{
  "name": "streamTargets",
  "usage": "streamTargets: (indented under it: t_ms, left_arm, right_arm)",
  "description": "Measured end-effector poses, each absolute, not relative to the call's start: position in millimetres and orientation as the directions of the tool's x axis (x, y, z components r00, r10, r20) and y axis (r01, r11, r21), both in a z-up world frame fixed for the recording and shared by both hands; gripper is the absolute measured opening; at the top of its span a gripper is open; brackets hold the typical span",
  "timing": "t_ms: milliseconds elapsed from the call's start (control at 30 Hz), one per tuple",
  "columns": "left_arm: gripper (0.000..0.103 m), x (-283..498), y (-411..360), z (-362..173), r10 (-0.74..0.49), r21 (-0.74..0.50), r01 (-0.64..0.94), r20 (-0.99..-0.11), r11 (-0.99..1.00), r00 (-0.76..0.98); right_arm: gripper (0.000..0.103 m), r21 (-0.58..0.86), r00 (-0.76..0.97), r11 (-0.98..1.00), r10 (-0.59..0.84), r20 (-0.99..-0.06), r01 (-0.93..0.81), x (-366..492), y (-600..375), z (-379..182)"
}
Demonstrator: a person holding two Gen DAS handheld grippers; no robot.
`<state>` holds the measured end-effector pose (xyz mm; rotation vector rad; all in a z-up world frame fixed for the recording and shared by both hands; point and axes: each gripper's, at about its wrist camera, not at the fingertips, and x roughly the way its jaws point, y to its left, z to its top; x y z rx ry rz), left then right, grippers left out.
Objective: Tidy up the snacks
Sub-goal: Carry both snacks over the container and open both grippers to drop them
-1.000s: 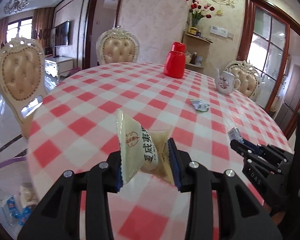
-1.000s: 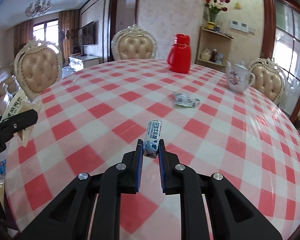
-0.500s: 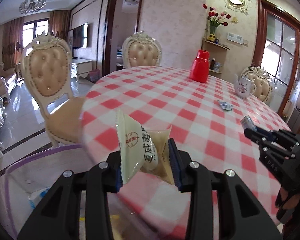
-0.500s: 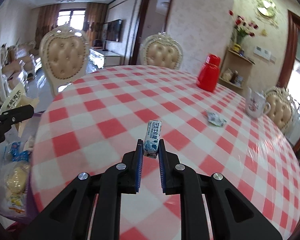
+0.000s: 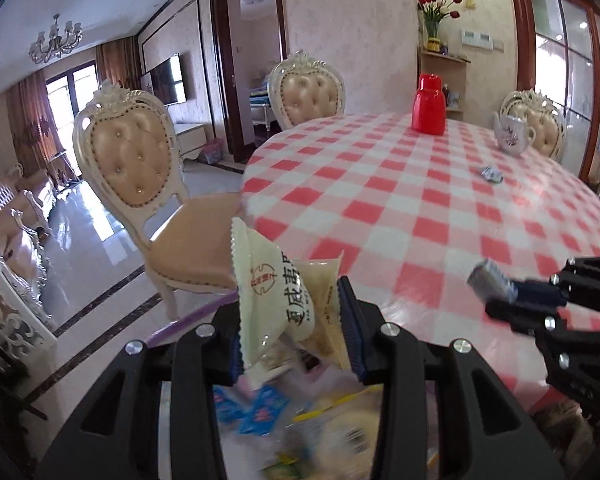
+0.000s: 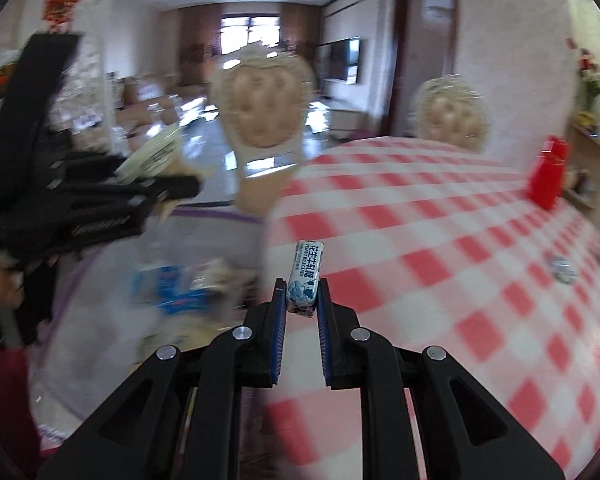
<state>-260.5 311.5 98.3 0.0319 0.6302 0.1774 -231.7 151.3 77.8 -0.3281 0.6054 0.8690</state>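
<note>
Left gripper (image 5: 290,322): my fingers (image 5: 350,328) are clamped on a pale yellow snack packet (image 5: 272,292) with red print; the packet stands upright between the blue pads and sticks up well above the tips.
Right gripper (image 6: 302,304): I have the fingers (image 6: 278,312) closed tight on a small blue-and-white candy bar (image 6: 306,280); it juts forward past the tips, held by its near end.
Where I hold them: both grippers are off the near left edge of the counter (image 5: 440,208), which has a red-and-white checked cloth. In the right wrist view my left gripper (image 6: 156,188) shows at far left with the yellow packet (image 6: 152,156) in it; in the left wrist view my right gripper (image 5: 504,296) shows at right with the candy bar (image 5: 490,282).
Below the grippers: a see-through container with a purple rim (image 5: 188,318) sits beside the counter; inside I see blurred snack wrappers (image 5: 260,408), some blue and white, some yellow.
On the counter: one crumpled silver wrapper (image 5: 492,174) lies on the far right part, well apart from both grippers; a red jug (image 5: 428,106) and a white teapot (image 5: 512,136) stand at the far side.
Around: cream padded chairs (image 5: 134,160) stand at the counter's left and far edges.
Picture quality: the right wrist view is smeared, so I cannot read the wrappers in the container.
</note>
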Motion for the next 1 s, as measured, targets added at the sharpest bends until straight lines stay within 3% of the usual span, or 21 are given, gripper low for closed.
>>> streamTargets:
  t_ms: [233, 333, 367, 400, 467, 500, 533, 767, 1000]
  left_arm:
    - [0.040, -274.3, 359.2, 82.3, 0.217, 0.102, -0.200, -0.659, 0.974, 0.720]
    - [0.045, -277.1, 373.3, 77.3, 0.248, 0.109, -0.238, -0.672, 0.965, 0.698]
    - [0.051, -276.4, 376.8, 76.3, 0.260, 0.109, -0.255, -0.675, 0.961, 0.690]
    - [0.070, -275.7, 380.4, 75.0, 0.278, 0.111, -0.280, -0.681, 0.954, 0.677]
    - [0.090, -274.6, 388.0, 75.6, 0.376, 0.152, -0.376, -0.667, 0.914, 0.644]
    - [0.091, -274.7, 390.2, 77.4, 0.404, 0.156, -0.408, -0.655, 0.899, 0.639]
    - [0.091, -276.0, 392.0, 79.2, 0.402, 0.140, -0.421, -0.655, 0.896, 0.639]
    - [0.099, -266.7, 368.9, 90.9, 0.370, 0.079, -0.408, -0.602, 0.910, 0.708]
    - [0.101, -234.3, 306.2, 91.4, 0.096, -0.165, -0.233, -0.581, 0.958, 0.809]
  right_arm:
    - [0.015, 0.064, 0.306, 0.470, 0.666, -0.680, -0.881, -258.5, 189.5, 55.2]
    - [0.015, 0.118, 0.205, 0.390, 0.691, -0.694, -0.913, -270.2, 204.7, 48.4]
    - [0.016, 0.135, 0.175, 0.365, 0.697, -0.695, -0.921, -272.9, 208.1, 46.8]
    - [0.017, 0.162, 0.130, 0.326, 0.713, -0.689, -0.931, -278.3, 212.6, 45.2]
    - [0.030, 0.193, 0.081, 0.274, 0.745, -0.662, -0.942, -286.2, 213.6, 47.1]
    - [0.046, 0.191, 0.087, 0.276, 0.752, -0.653, -0.942, -285.6, 211.0, 49.9]
    - [0.052, 0.187, 0.105, 0.287, 0.761, -0.640, -0.940, -284.3, 207.1, 53.7]
    - [0.055, 0.191, 0.264, 0.452, 0.760, -0.594, -0.871, -240.0, 155.1, 74.4]
    - [0.068, 0.215, 0.450, 0.679, 0.657, -0.605, -0.702, -183.4, 64.7, 68.6]
